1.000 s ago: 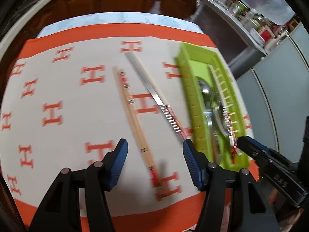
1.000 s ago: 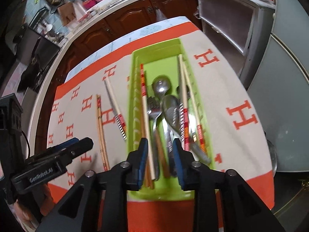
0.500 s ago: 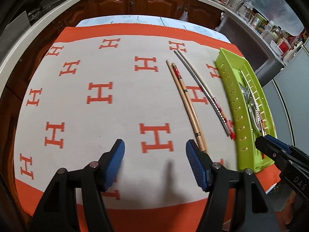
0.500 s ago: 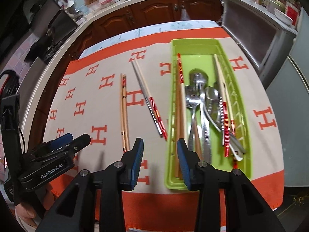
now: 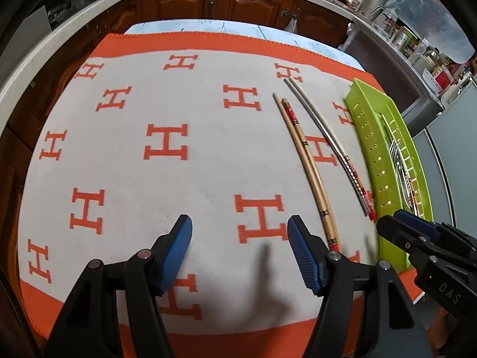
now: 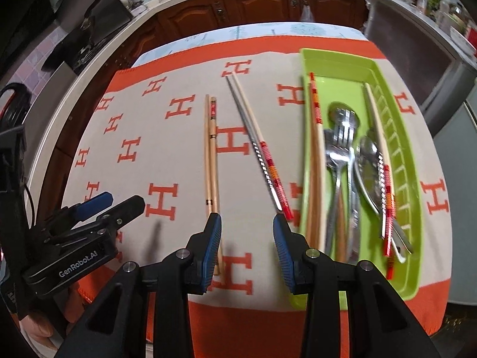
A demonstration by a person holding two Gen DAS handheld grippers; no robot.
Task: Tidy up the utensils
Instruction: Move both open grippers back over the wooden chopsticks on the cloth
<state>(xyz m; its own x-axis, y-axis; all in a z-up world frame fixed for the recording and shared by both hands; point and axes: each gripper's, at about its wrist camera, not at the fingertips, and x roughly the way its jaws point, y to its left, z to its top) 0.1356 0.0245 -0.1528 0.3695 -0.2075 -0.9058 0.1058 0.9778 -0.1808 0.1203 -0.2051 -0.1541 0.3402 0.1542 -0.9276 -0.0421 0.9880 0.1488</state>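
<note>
Right wrist view: the right gripper (image 6: 247,238), jaws just widened and empty, is seen between wooden chopsticks (image 6: 211,152) and striped chopsticks (image 6: 262,152), both lengthwise left of the tray (image 6: 414,161).

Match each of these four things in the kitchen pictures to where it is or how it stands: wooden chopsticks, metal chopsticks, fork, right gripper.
Things:
1. wooden chopsticks
2. metal chopsticks
3. fork
4. right gripper

Places or states:
A. inside the green tray
B. on the cloth, nearer the tray
C. open, nothing between its fingers
D. on the cloth, farther from the tray

Pairs: 1-D, 2-B, 3-A, 4-C
</note>
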